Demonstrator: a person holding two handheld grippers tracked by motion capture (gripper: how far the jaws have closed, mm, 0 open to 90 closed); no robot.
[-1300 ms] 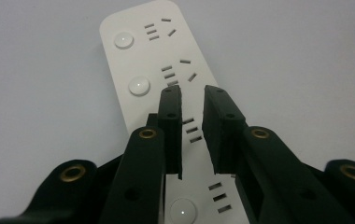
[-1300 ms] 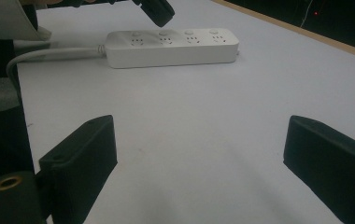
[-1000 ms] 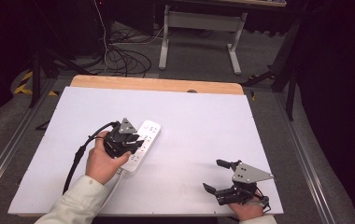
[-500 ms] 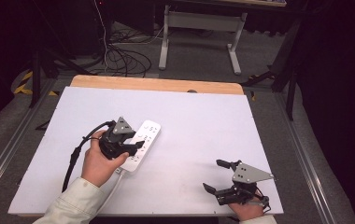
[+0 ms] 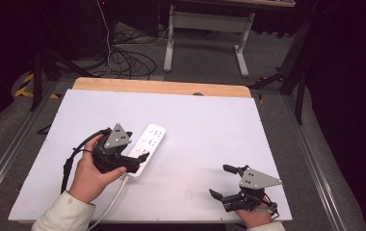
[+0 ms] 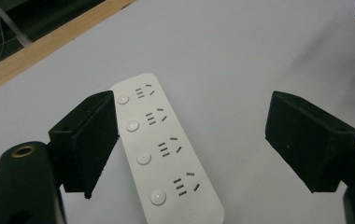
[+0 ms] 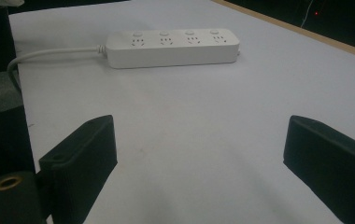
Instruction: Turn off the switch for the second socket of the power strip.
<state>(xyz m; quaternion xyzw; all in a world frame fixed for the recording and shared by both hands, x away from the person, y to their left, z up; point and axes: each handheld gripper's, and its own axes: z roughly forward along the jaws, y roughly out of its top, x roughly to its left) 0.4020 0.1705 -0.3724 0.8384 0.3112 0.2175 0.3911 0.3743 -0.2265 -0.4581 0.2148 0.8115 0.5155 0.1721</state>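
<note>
A white power strip (image 5: pixel 151 140) with several sockets and round buttons lies flat on the white table (image 5: pixel 205 125), left of centre. Its white cable (image 5: pixel 113 202) runs off the near edge. My left gripper (image 5: pixel 137 153) hovers over the strip's near end, held by a hand. In the left gripper view the left gripper (image 6: pixel 199 137) is open, and the strip (image 6: pixel 164 149) lies between the jaws, close to the left one. My right gripper (image 5: pixel 219 182) rests open near the front right of the table. The right gripper view has the right gripper (image 7: pixel 199 154) open over bare table, with the strip (image 7: pixel 171 46) farther off.
A wooden strip (image 5: pixel 162 87) borders the table's far edge. Beyond it on the floor are tangled cables (image 5: pixel 123 53) and a metal stand (image 5: pixel 205 29). White tabletop stretches between the two grippers and across the far right.
The left gripper has drawn back slightly toward the near left over the strip's end. The power strip and the right gripper have stayed put.
</note>
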